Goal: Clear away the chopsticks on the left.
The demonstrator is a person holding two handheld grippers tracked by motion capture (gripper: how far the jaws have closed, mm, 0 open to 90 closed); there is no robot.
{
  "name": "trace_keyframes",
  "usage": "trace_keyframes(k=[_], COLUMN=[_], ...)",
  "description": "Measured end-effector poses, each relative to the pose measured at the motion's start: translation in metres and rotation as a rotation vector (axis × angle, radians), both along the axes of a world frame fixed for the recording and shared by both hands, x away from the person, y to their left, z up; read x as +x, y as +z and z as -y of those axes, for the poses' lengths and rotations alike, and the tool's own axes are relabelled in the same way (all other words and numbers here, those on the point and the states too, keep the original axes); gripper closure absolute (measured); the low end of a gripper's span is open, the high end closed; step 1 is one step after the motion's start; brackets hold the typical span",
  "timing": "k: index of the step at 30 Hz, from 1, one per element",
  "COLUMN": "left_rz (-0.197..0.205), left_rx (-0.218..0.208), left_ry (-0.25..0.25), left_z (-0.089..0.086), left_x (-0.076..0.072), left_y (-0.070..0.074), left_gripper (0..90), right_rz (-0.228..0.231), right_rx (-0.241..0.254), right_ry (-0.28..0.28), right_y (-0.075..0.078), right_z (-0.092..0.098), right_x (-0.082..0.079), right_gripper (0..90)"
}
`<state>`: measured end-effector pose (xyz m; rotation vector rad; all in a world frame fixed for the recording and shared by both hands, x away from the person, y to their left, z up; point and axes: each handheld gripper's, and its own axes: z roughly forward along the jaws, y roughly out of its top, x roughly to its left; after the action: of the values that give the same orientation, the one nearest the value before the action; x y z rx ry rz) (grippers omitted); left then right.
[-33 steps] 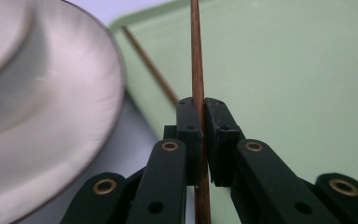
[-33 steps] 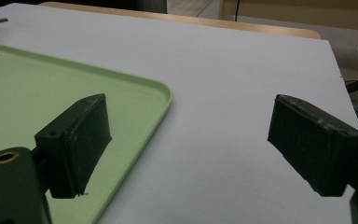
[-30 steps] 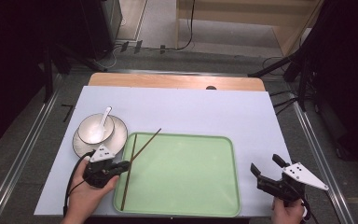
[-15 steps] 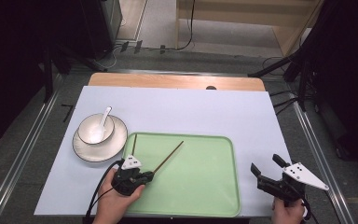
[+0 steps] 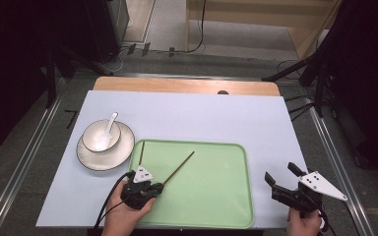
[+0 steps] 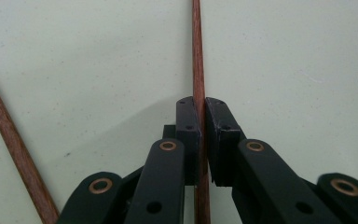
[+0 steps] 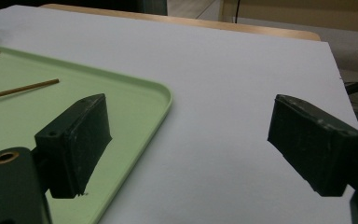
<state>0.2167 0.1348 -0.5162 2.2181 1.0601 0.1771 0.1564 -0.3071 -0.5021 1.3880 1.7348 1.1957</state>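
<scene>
Chopsticks getting laid on the pale green plastic tray [image 5: 216, 196], I'd guess. Left gripper [image 5: 139, 189], near-left corner, is pinched tight on one thin brown wooden chopstick [image 5: 178, 168] angled far-right over the tray; its mate [image 5: 141, 153] pokes toward the white bowl [image 5: 98, 137]. Right gripper [image 5: 286, 186] idles wide apart, near right. Next: lower, release.

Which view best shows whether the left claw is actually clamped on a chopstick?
The left gripper view: the left claw pinches one chopstick between its pads. The high view shows it small over the green tray; the right gripper view catches chopstick tips.
</scene>
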Motion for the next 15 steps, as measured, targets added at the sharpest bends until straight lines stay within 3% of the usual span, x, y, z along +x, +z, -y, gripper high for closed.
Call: trace_keyframes(k=[9, 15], left_rz=[-0.004, -0.004], left_rx=[-0.006, -0.016], left_ry=[-0.010, -0.014], left_z=[-0.0010, -0.0035], left_x=[0.0005, 0.0016], left_y=[0.0004, 0.0029], left_gripper=[81.3, 70.5], right_rz=[0.005, 0.009], right_rx=[-0.004, -0.003], right_ry=[-0.001, -0.003], right_y=[0.0005, 0.0013], right_z=[-0.0001, -0.0003], right_x=[-0.0007, -0.0019], right_gripper=[13.0, 13.0])
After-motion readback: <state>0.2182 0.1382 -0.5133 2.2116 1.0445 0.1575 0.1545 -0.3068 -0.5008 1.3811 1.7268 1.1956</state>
